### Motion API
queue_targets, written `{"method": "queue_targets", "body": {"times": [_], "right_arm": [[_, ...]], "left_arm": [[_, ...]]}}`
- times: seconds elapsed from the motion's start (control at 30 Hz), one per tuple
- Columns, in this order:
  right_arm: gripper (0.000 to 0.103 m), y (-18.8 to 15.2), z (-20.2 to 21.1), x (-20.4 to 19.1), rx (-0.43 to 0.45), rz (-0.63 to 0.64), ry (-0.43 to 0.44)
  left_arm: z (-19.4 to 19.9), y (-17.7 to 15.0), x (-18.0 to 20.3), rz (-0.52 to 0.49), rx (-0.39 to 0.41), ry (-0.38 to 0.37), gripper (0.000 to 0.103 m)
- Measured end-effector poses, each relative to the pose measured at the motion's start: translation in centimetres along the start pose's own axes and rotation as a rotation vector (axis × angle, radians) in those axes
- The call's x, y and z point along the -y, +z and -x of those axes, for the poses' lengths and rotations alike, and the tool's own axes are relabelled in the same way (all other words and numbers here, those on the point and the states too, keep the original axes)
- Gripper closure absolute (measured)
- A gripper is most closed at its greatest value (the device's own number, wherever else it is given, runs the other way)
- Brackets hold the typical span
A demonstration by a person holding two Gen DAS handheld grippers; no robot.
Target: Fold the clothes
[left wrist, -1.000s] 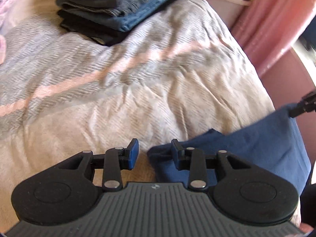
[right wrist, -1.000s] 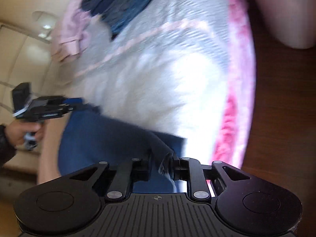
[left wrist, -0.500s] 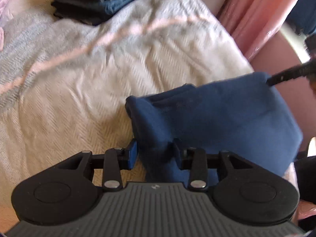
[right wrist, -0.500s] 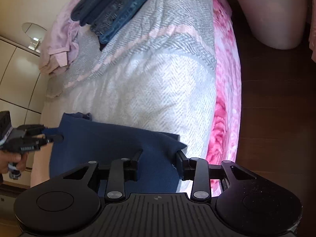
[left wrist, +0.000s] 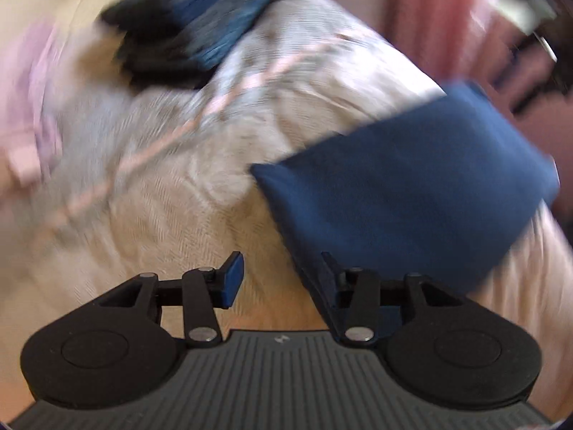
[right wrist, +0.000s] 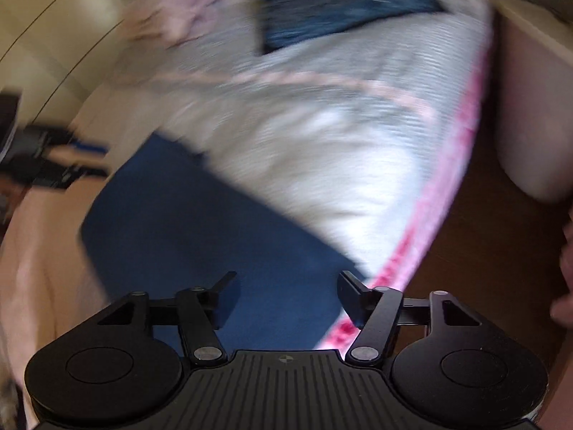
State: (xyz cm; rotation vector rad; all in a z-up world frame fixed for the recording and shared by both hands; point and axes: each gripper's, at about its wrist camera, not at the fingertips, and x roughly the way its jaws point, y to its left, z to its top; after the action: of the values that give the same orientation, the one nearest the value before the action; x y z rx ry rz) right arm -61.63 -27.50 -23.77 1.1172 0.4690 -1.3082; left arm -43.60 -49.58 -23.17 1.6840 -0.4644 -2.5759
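Note:
A folded dark blue garment (left wrist: 412, 193) lies flat on the pale bedspread (left wrist: 200, 179) near the bed's near edge; it also shows in the right wrist view (right wrist: 200, 222). My left gripper (left wrist: 281, 276) is open and empty, and the garment's near corner lies against its right finger. My right gripper (right wrist: 286, 292) is open and empty, just above the garment's near end. The left gripper shows blurred at the left of the right wrist view (right wrist: 53, 157). Both views are motion-blurred.
A stack of folded jeans and dark clothes (left wrist: 193, 32) sits at the far end of the bed, also in the right wrist view (right wrist: 340, 7). Pink clothes (left wrist: 25, 107) lie at the far left. A pink floral sheet edge (right wrist: 440, 208) borders the wooden floor (right wrist: 476, 251).
My right gripper has let go of the blue garment and opened wide. The garment has come down flat on the bed. Both grippers are swinging, so the views are blurred.

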Motion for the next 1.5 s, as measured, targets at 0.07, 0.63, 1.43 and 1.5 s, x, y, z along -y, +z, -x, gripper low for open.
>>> {"method": "queue_targets", "body": {"times": [0.07,0.63,1.43,1.5], "right_arm": [[0.037,-1.1,-0.6,-3.7,-0.02,0.137,0.035],[0.048,-13.1,-12.1,-20.2,0.004,0.979,-0.367],[0.051,-11.5,-11.5,-20.0,0.023,1.194,-0.365],[0.073,-9.2,-9.7,-18.9,0.012,1.152,-0.301]], "left_arm": [[1.4,-1.4,3.6,-0.158,0.024,0.036,0.057],[-5.4,-10.5,16.4,-0.865,0.195,0.382,0.031],[1.1,-0.5,11.1,-0.477,-0.008,0.149,0.072],[2.4,0.0,11.0,-0.433,-0.018,0.142,0.072]]}}
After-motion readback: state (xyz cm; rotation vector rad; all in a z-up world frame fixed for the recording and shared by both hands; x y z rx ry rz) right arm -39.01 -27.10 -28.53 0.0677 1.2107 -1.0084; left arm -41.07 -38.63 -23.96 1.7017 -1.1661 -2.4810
